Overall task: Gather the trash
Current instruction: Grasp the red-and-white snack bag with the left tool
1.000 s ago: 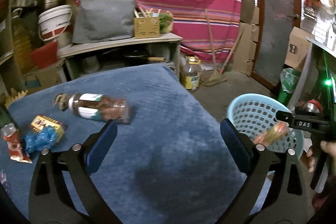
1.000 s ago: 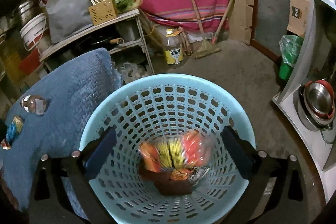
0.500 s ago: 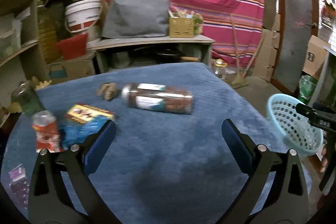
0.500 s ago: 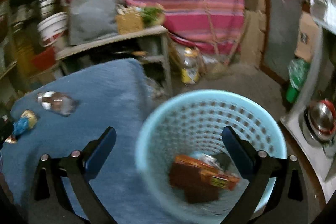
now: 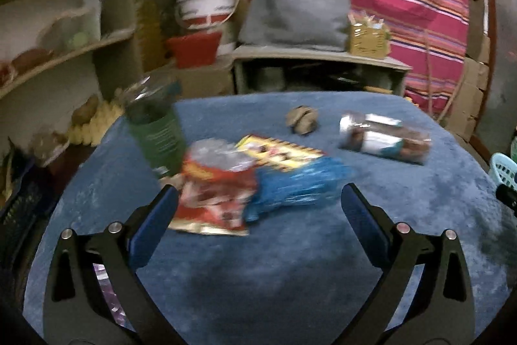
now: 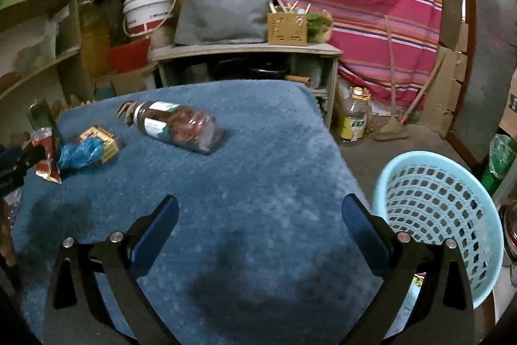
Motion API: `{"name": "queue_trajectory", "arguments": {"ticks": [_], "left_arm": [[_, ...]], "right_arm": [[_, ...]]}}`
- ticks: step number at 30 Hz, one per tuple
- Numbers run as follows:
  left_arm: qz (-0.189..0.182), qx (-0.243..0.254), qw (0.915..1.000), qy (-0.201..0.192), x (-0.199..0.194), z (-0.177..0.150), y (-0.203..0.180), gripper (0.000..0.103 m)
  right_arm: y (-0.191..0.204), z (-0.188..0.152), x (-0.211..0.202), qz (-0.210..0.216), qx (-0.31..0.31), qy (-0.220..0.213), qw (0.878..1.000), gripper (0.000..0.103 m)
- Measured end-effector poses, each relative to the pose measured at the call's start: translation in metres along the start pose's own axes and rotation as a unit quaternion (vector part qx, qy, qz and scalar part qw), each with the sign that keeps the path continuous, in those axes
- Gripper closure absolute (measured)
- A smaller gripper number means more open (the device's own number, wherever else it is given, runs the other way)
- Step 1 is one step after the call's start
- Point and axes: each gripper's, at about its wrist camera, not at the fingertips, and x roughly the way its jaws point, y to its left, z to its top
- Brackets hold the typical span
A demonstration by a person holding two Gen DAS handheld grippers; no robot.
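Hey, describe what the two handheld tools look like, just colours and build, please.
Both match. The left tool and the right tool each have two black, angular, cut-out linkage arms spreading in a V, with round silver pivot pins near the joints. Each finger ends in a flat blue pad. No cables, sleeves or readable markings show on either.

Red snack wrapper [image 5: 213,193], blue bag [image 5: 297,186] and toppled plastic jar [image 5: 384,141] lie on the blue cloth.

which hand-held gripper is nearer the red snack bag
Left. The left hand-held gripper hangs open just short of the red snack bag. The right hand-held gripper is far off, near the basket.
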Motion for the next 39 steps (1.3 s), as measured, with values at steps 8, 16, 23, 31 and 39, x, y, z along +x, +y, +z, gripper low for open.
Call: {"name": "queue_trajectory", "arguments": {"ticks": [8,16,23,31,39], "left_arm": [[-0.028,-0.050,0.9976,0.038,0.038,0.006,0.049,0.006],[-0.035,-0.004,0.9984,0.045,0.054,0.011,0.032,0.045],[-0.056,-0.021,0.9979,0.025,0.038,0.014,0.046,0.064],[-0.041,-0.026,0.9986,0.019,0.009,0.010,0.064,0.077],[-0.004,-0.008,0.9999,0.010,-0.011,0.006,0.084,0.082]], "right_arm": [[0.028,-0.001,0.015,0.005,-0.022,0.015,1.000,0.004],[0.052,0.009,0.020,0.007,-0.055,0.021,0.998,0.004],[0.077,0.016,0.019,0.020,-0.072,0.017,0.997,0.004],[0.124,0.024,0.020,0.038,-0.107,0.025,0.993,0.004],[0.184,0.030,0.034,0.069,-0.126,0.050,0.988,0.005]]}}
